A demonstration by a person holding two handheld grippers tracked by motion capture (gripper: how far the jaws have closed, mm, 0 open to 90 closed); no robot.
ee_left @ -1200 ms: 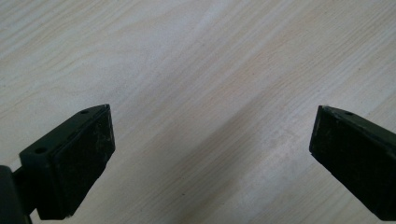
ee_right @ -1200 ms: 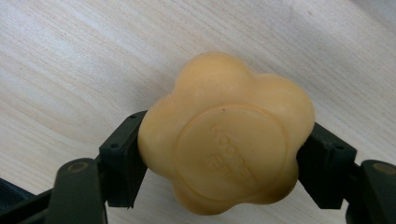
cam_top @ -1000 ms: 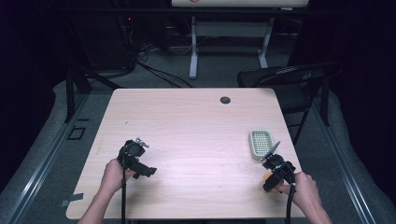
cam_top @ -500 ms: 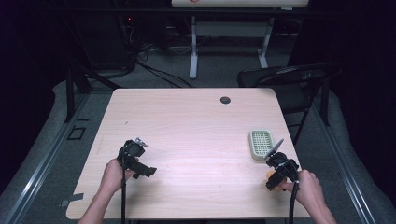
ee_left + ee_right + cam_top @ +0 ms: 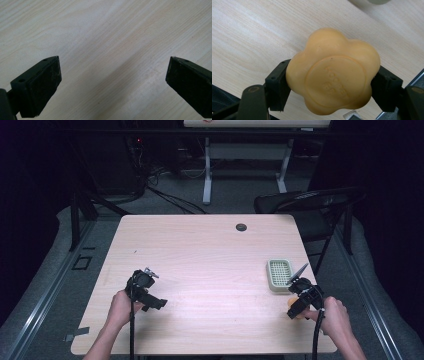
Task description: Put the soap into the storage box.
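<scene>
So the big thing here is one light wood table (image 5: 200, 270) with a small dark grommet (image 5: 241, 227) near its far edge, and one black folding chair (image 5: 310, 205) parked behind its far right corner. On the right side of the table sits one pale green soap dish (image 5: 278, 274) with a slotted top. Just on the near side of it, the right gripper (image 5: 296, 306) has its jaws clamped on the sides of one orange flower-shaped soap (image 5: 332, 72), held close over the wood. The left gripper (image 5: 150, 295) is over bare table on the left, jaws wide apart, nothing between them. Looks to me like the grab is done and the next bit is carrying the soap forward and setting it flat in the dish, then letting go
</scene>
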